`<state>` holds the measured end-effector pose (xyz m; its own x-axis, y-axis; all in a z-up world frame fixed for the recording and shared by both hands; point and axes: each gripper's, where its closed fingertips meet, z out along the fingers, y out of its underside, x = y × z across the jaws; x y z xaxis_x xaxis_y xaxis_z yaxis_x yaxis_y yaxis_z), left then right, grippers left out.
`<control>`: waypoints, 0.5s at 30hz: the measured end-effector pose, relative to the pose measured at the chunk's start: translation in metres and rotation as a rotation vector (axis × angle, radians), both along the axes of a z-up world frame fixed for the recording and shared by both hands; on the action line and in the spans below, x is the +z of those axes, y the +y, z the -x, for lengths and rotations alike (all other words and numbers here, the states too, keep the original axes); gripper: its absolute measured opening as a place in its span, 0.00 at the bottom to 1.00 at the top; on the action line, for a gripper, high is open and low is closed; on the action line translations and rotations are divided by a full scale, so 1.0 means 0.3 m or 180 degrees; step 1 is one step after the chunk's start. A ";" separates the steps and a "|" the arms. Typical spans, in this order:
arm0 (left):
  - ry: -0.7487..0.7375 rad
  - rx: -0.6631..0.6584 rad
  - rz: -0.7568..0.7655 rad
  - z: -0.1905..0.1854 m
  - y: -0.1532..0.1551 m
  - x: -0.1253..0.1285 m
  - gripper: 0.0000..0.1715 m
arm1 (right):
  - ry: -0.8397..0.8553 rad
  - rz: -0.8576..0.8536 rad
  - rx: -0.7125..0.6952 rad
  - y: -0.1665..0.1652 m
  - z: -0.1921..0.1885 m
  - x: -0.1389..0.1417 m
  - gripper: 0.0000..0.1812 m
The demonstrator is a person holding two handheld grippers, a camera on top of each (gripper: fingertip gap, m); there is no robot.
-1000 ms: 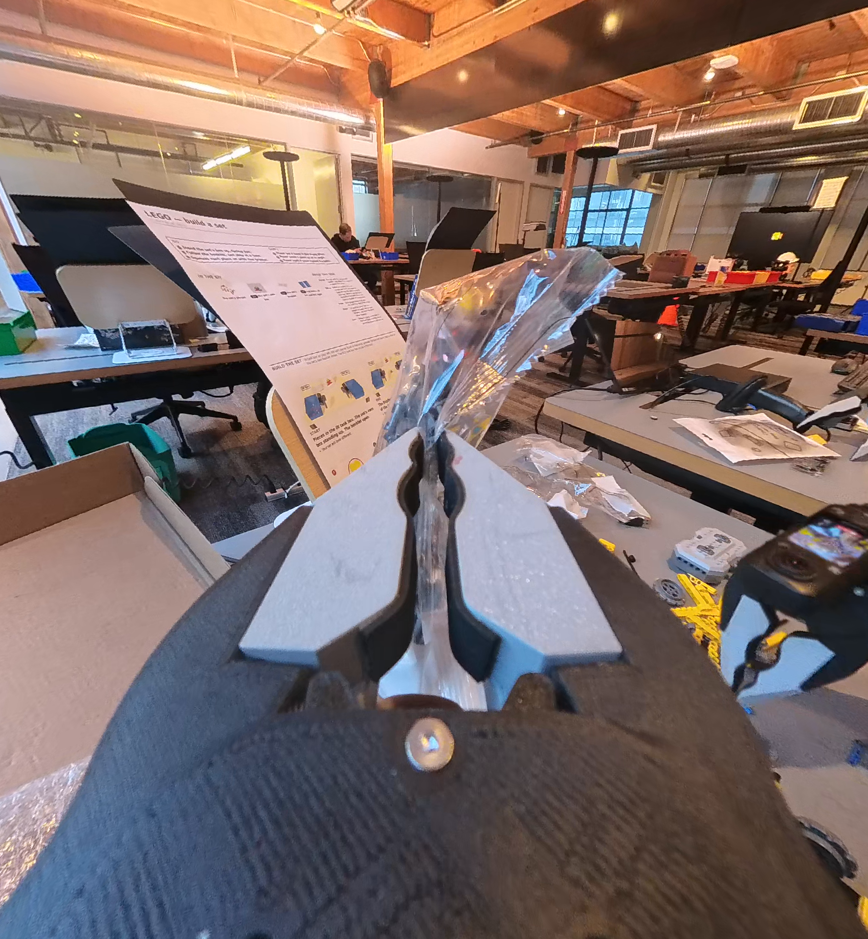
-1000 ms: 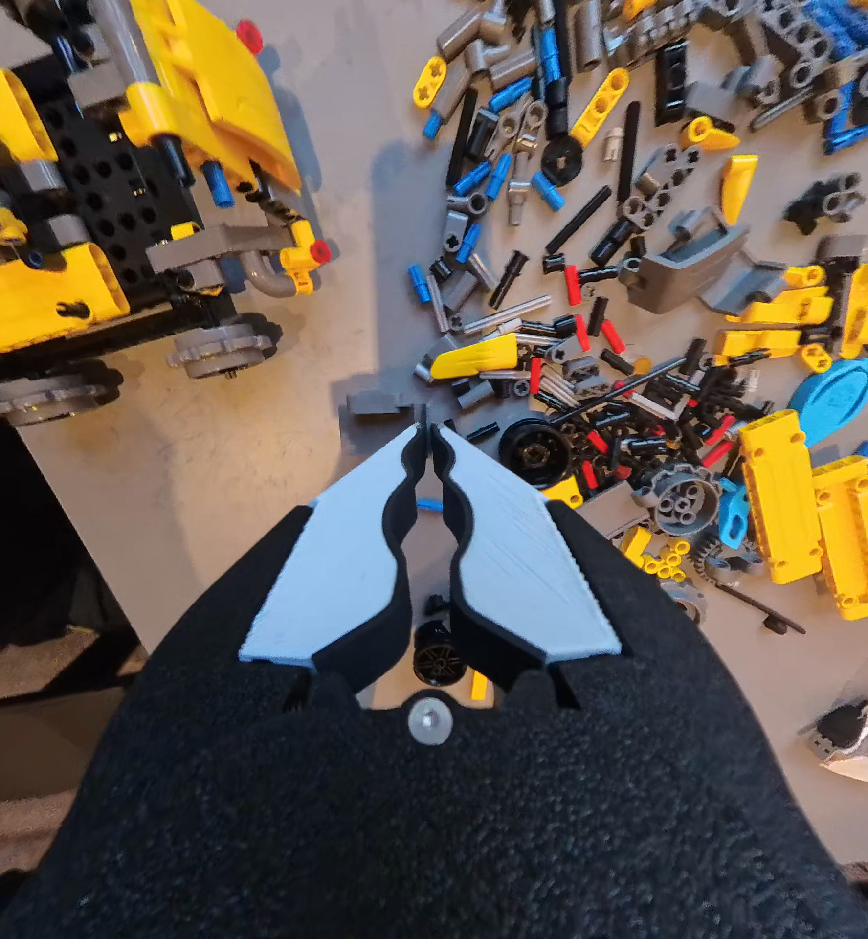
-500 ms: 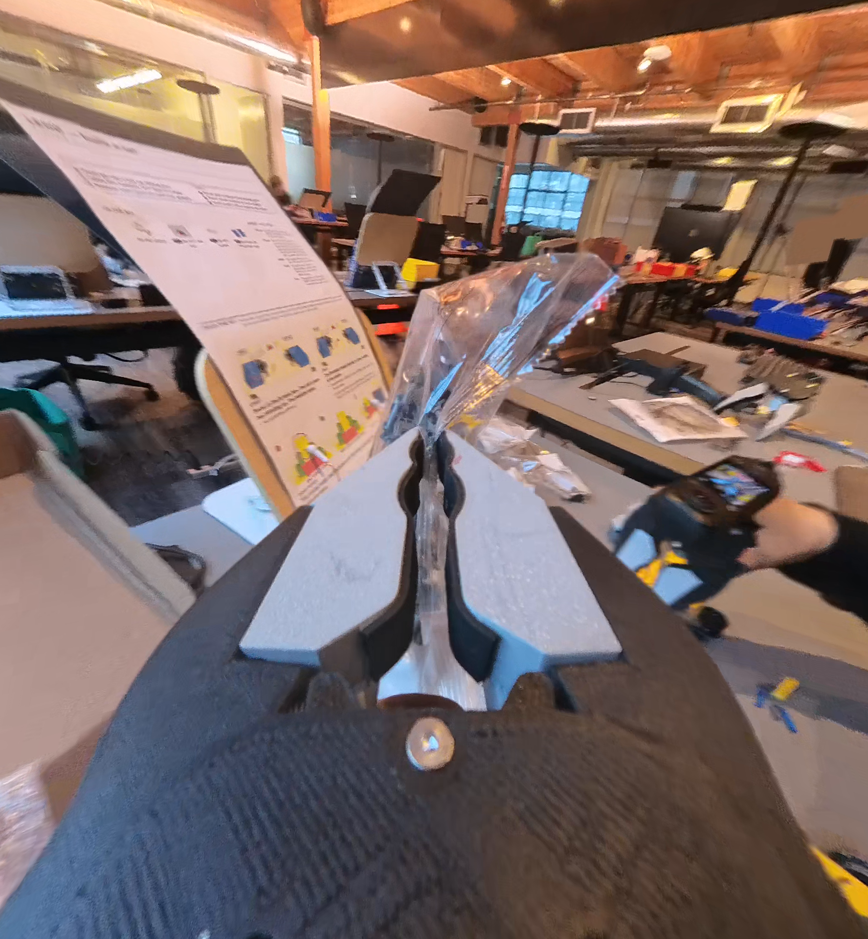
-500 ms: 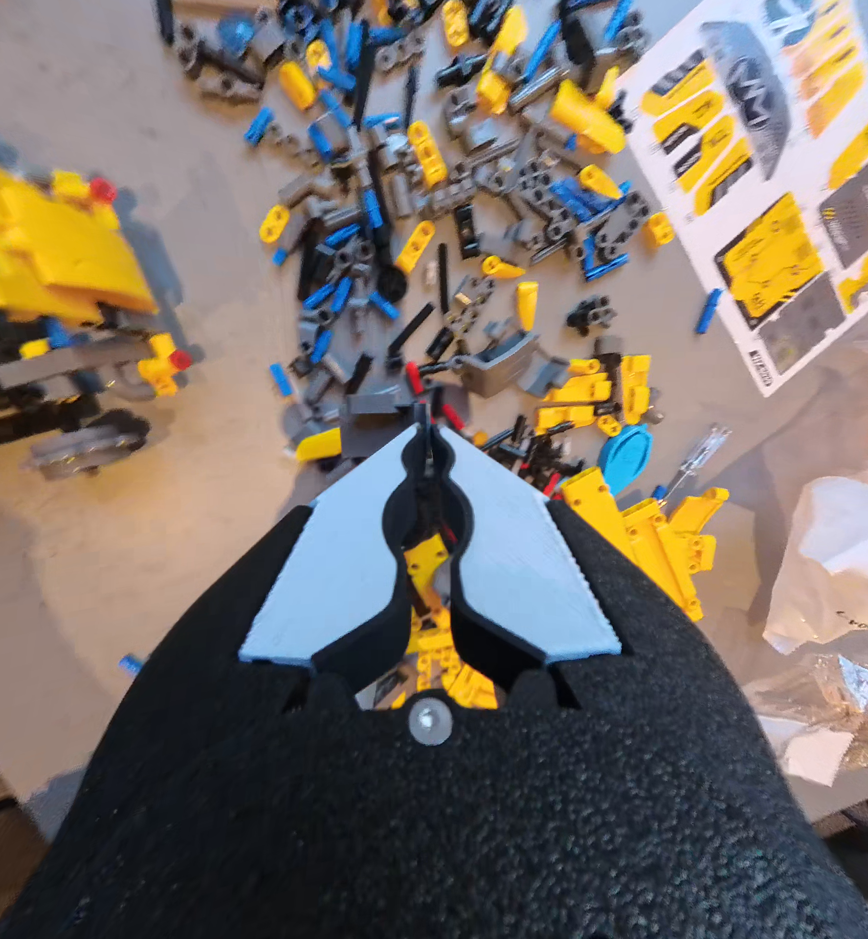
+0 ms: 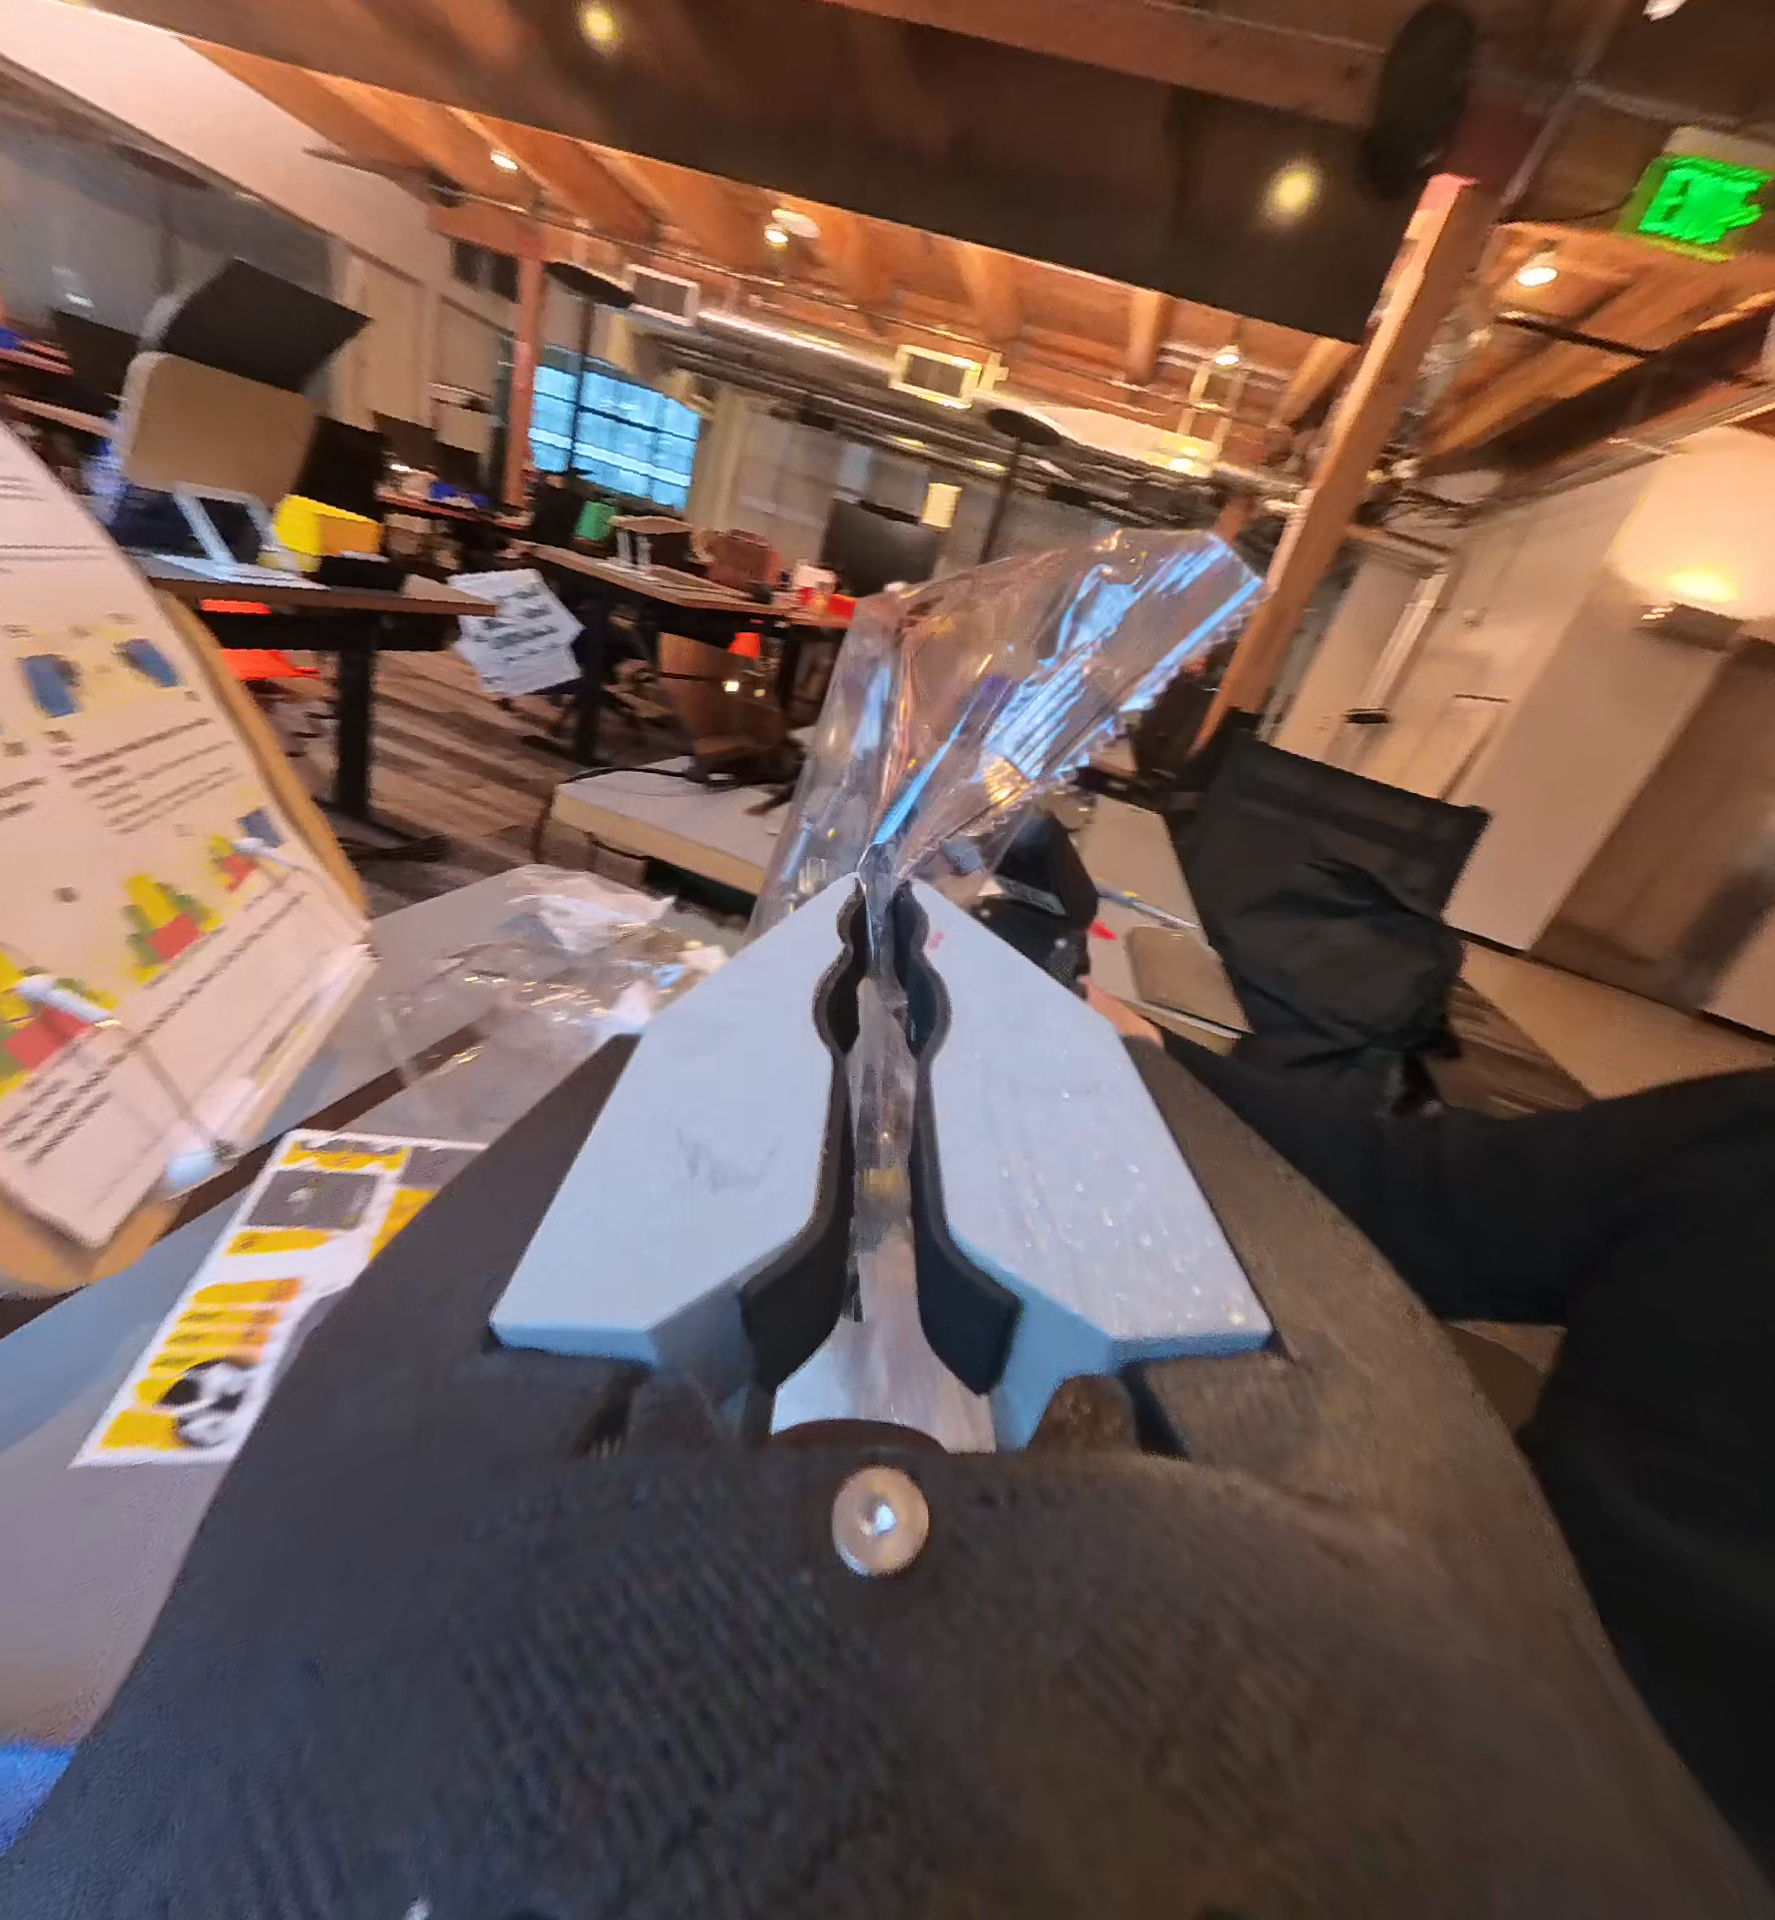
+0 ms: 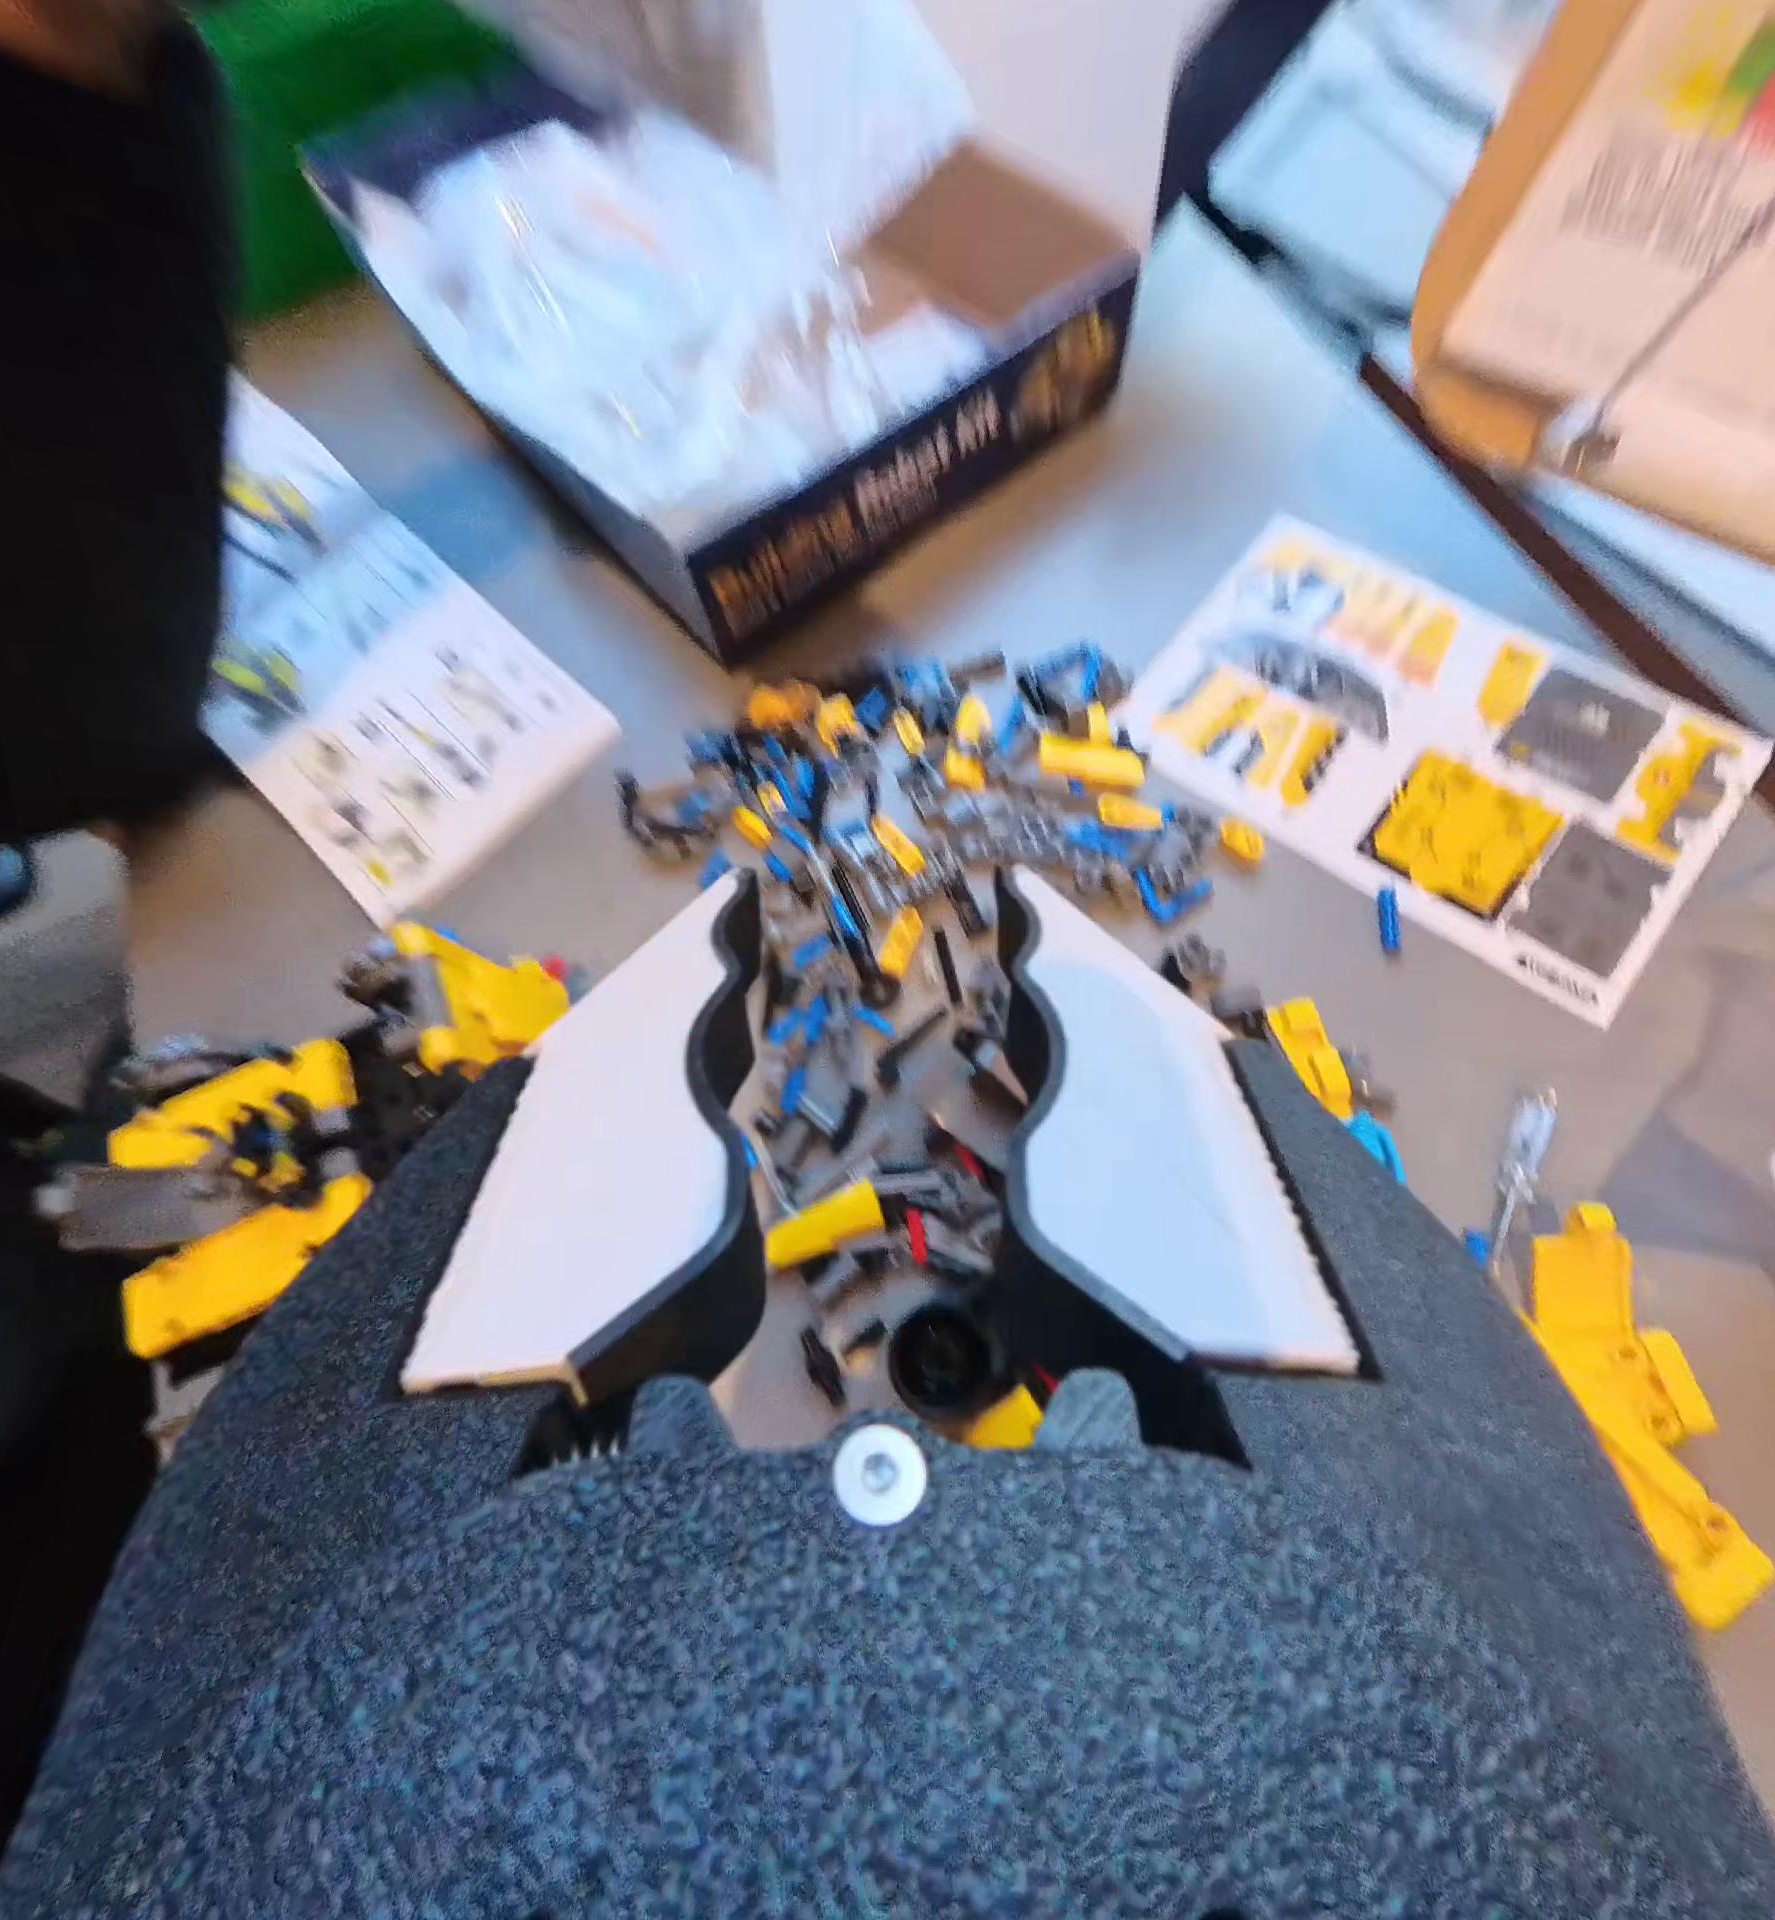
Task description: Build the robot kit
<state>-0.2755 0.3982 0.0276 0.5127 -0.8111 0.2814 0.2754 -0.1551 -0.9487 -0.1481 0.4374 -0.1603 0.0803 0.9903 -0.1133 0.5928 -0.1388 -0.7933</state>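
Left gripper (image 5: 881,902): jaws pressed together, pinching a clear plastic bag (image 5: 987,717) that fans out upward past the tips, raised well above the desk (image 5: 52,1538). Left of that bag, a propped instruction board (image 5: 104,914) with printed pictures; below the board, flat on the desk, a yellow-and-black sticker sheet (image 5: 249,1288). Between board and bag, crumpled clear wrappers (image 5: 540,945) lying on the desk. Right of the bag, a black sleeve (image 5: 1485,1174) reaching across.

Right gripper (image 6: 875,904): jaws spread wide, holding nothing, hovering over a loose pile of yellow, blue, grey and black building pieces (image 6: 924,831); view blurred. Left of the pile, a partly built yellow-and-black model (image 6: 249,1143). Beyond the pile, an open dark box (image 6: 862,540) stuffed with white bags. Right of the pile, the sticker sheet (image 6: 1465,769); left of it, an open instruction booklet (image 6: 384,686). Near the pile's right edge, larger yellow parts (image 6: 1631,1392).
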 end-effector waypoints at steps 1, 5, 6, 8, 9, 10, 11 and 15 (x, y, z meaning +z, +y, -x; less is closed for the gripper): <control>-0.0046 -0.0123 -0.0002 -0.020 -0.009 0.004 0.00 | 0.0227 0.0006 0.0024 -0.016 0.010 0.055 0.27; -0.0107 -0.0498 -0.0025 -0.108 -0.044 0.015 0.00 | 0.1047 -0.0119 0.0078 -0.064 0.027 0.266 0.36; -0.0070 -0.0565 -0.0051 -0.138 -0.054 0.016 0.00 | 0.1208 -0.0150 0.0078 -0.072 0.025 0.314 0.40; 0.0027 -0.0734 -0.0086 -0.213 -0.079 0.012 0.00 | 0.1510 -0.0173 0.0133 -0.093 0.010 0.414 0.44; 0.0067 -0.0795 -0.0105 -0.252 -0.087 0.012 0.00 | 0.1686 -0.0147 0.0234 -0.113 -0.006 0.472 0.45; 0.0085 -0.0860 -0.0136 -0.291 -0.097 0.014 0.00 | 0.1871 -0.0103 0.0366 -0.137 -0.027 0.529 0.48; 0.0083 -0.0968 -0.0166 -0.332 -0.112 0.017 0.00 | 0.2037 -0.0057 0.0484 -0.156 -0.050 0.581 0.50; 0.0220 -0.0858 -0.0207 -0.443 -0.094 0.002 0.01 | 0.1758 -0.0367 0.0678 -0.185 -0.117 0.612 0.05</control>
<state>-0.1425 0.3701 0.0282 0.2922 -0.9360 0.1962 0.1667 -0.1521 -0.9742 -0.1130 0.3819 0.0232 -0.1612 0.9865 0.0274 0.0942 0.0430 -0.9946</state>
